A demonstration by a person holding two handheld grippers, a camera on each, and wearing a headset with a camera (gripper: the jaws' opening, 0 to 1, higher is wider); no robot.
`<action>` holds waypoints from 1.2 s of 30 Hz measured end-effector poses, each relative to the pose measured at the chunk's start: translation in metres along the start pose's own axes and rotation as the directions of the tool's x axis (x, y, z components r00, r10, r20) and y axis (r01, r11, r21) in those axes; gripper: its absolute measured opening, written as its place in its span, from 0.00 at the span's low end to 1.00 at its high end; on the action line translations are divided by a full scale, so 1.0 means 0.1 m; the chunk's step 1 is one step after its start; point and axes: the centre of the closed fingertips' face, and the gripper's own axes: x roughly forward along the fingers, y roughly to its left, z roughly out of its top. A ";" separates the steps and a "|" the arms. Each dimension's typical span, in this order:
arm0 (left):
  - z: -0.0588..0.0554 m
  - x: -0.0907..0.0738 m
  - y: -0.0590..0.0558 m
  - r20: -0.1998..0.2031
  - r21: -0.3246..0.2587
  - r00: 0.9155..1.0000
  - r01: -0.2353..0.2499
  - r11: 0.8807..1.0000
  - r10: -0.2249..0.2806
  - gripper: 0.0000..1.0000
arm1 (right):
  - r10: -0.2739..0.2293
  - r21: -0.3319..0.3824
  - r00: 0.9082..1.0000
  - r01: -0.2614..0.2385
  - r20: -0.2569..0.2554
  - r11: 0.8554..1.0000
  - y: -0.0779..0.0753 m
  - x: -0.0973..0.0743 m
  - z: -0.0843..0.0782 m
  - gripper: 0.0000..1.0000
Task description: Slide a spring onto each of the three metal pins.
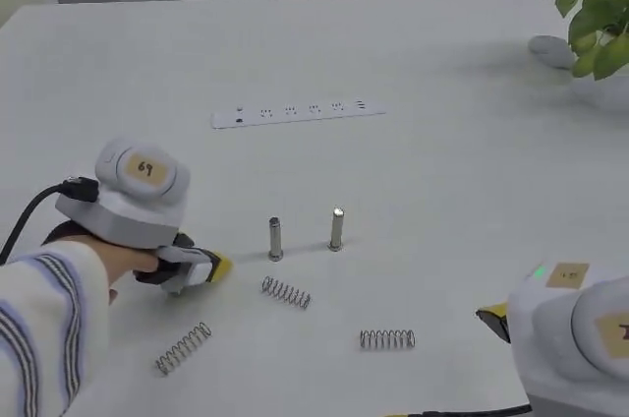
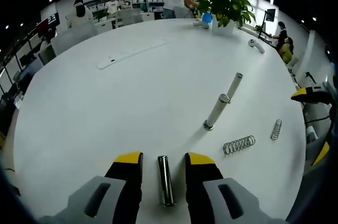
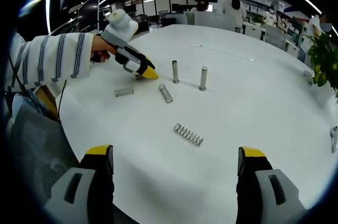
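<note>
Two metal pins stand upright mid-table, the left pin (image 1: 275,238) and the right pin (image 1: 337,228). A third pin (image 2: 165,180) lies between the jaws of my left gripper (image 2: 163,158), with a gap on each side, so the gripper is open. In the head view the left gripper (image 1: 218,268) is low over the table, left of the standing pins. Three springs lie loose: one (image 1: 286,292) just in front of the pins, one (image 1: 183,348) near the left hand, one (image 1: 387,339) toward the right. My right gripper (image 3: 175,151) is wide open and holds nothing, short of the nearest spring (image 3: 188,134).
A white power strip (image 1: 298,112) lies farther back on the white table (image 1: 442,161). A potted plant (image 1: 590,4) and a small white object (image 1: 550,48) sit at the far right. Chairs and people are beyond the table's far edge.
</note>
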 end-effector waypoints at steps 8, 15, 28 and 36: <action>-0.01 0.00 0.05 -0.005 -0.016 1.000 -0.013 1.000 0.013 0.19 | 0.008 -0.010 1.000 -0.008 0.001 1.000 0.01 -0.01 0.00 0.96; -0.03 0.00 0.06 -0.002 -0.030 1.000 -0.030 0.999 0.030 0.12 | 0.004 -0.006 1.000 -0.004 0.012 1.000 0.00 -0.03 0.02 0.96; -0.02 0.01 0.08 0.005 -0.065 0.999 -0.044 0.997 0.044 0.00 | 0.013 0.002 0.999 -0.013 0.029 1.000 0.02 -0.04 0.06 0.94; -0.02 0.00 0.09 0.002 -0.113 0.999 -0.048 0.992 0.048 0.00 | 0.016 0.011 0.998 -0.017 0.064 1.000 0.01 -0.06 0.12 0.92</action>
